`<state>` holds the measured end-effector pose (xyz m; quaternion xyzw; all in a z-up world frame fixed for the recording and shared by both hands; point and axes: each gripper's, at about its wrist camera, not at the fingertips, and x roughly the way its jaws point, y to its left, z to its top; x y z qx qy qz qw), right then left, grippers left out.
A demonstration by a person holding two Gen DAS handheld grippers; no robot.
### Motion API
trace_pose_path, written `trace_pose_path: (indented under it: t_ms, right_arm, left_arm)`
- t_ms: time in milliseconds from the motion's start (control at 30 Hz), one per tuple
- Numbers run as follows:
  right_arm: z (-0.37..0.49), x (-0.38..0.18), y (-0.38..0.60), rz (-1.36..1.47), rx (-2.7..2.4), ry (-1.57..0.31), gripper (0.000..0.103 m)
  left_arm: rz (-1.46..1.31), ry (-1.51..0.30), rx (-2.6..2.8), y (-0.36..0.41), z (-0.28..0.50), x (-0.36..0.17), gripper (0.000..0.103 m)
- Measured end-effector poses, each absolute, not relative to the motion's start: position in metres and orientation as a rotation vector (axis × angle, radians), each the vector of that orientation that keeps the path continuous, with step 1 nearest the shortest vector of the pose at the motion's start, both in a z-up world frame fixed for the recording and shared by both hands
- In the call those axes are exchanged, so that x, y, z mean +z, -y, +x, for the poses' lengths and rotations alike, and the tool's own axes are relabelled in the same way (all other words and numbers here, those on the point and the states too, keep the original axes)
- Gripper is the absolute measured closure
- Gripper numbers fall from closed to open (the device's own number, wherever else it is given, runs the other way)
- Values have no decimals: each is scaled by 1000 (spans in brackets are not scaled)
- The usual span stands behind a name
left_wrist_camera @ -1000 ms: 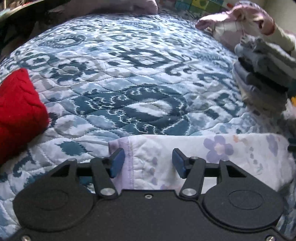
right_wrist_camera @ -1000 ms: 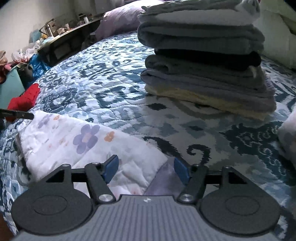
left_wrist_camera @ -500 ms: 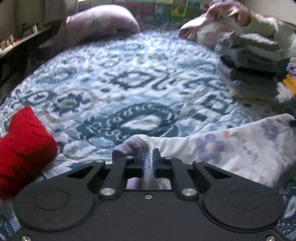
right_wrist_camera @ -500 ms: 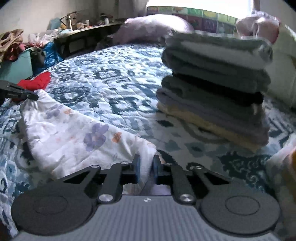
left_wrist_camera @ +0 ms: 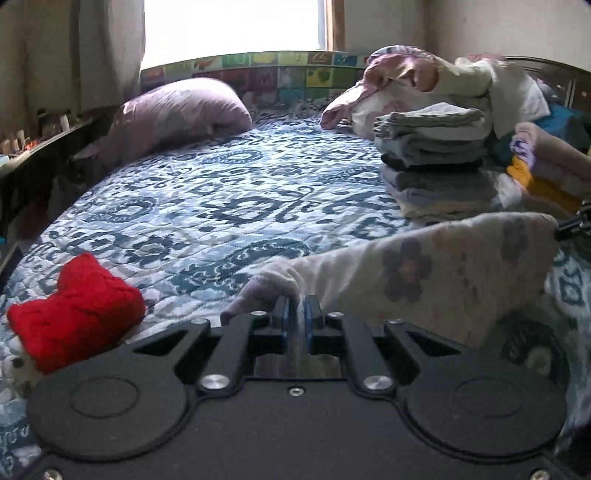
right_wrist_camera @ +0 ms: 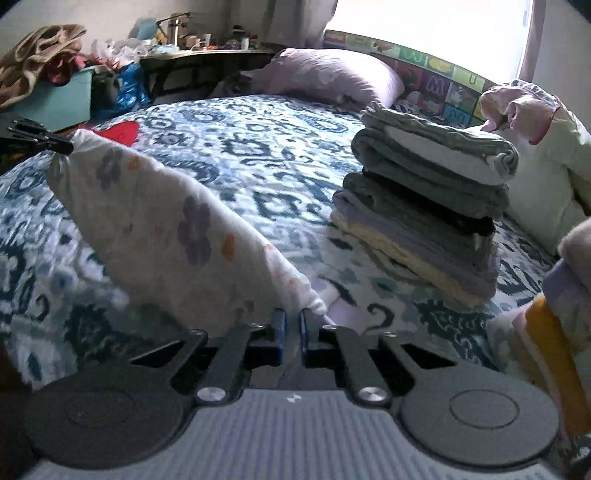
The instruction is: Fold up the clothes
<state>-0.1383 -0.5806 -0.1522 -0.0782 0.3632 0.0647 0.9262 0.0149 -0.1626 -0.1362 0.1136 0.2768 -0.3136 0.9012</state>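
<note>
White cotton printed with purple and orange flowers, the floral garment (left_wrist_camera: 436,273) hung stretched between the two tools, lifted clear of the quilt (left_wrist_camera: 229,206) where a second before it had lain flat. The left gripper (left_wrist_camera: 296,318) had gone from jaws spread either side of the hem to jaws pinched tight on one corner; the right gripper (right_wrist_camera: 291,328) had likewise closed on the opposite corner, and both had risen, so the cloth sagged in a band between them. By my judgement this was the carry of a fold, one edge being brought over, though where it would land the views did not settle.

The bed was soft and quilted in blue and white. A stack of folded clothes (right_wrist_camera: 428,206) stood near on the right, a red knitted piece (left_wrist_camera: 74,302) lay at the left, and a lilac pillow (left_wrist_camera: 177,114) rested under the bright window (left_wrist_camera: 232,26).
</note>
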Motion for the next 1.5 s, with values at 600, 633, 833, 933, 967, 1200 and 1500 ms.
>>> trace_pose_path:
  t_ms: [600,633,833,933,967,1200,1500]
  right_arm:
    - [-219,-165,548,-94,232,-835,94]
    - [-222,-163,552,-53,236,-823,94]
    - [-233,-146,577,77,199,-755,91]
    - [-231,-139,588,170,188,-710,83]
    - [-230,-137,591,201,184,-695,80]
    - [-215,-158,579,226,163,-745,70]
    - [-200,-231,547,95,118,-983,61]
  left_arm:
    - [533,-433,-760,143,-122,-159,103]
    - [567,-429,-774,143,-129,-163,103]
    - [703,-432,-763,133,-151,-189,103]
    - [731,-447,-703,122,-151,-202,103]
    - [741,-452,-683,118,-151,-206,103]
    - [410,-554,-601,76,-144,-206,102]
    - [-455,-863,-509,11,-131,-240,51]
